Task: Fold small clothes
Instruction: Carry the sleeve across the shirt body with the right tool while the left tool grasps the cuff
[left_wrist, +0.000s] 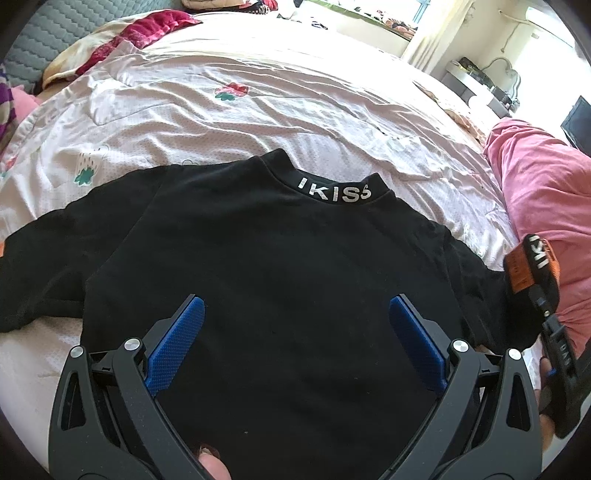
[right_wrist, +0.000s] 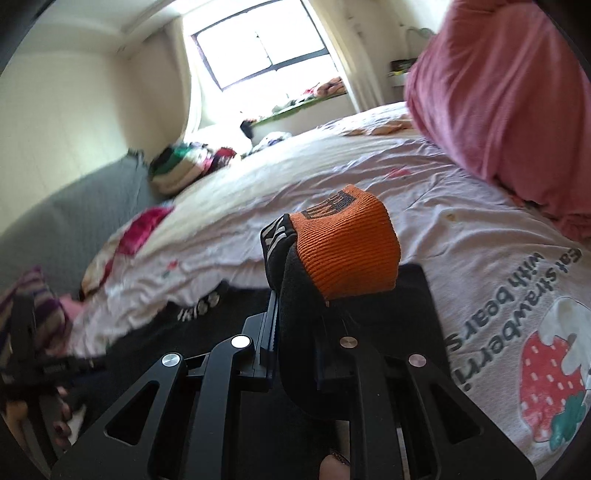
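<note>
Left gripper (left_wrist: 297, 334) gapes open over the black shirt (left_wrist: 258, 266); only the right view shows right gripper (right_wrist: 295, 332) clamping its orange cuff (right_wrist: 347, 251)

Wide bed (left_wrist: 258, 122) under a wrinkled pale sheet (left_wrist: 207, 122) printed with strawberries and lettering. Spread flat on it, near edge: black top (left_wrist: 280, 266), "IKISS" on the collar, one sleeve out to the left. Along the right side, heaped pink bedding (left_wrist: 539, 192). At the far end, crumpled red-and-cream quilt (left_wrist: 122, 40) and bundled striped clothes (right_wrist: 184, 162).
</note>
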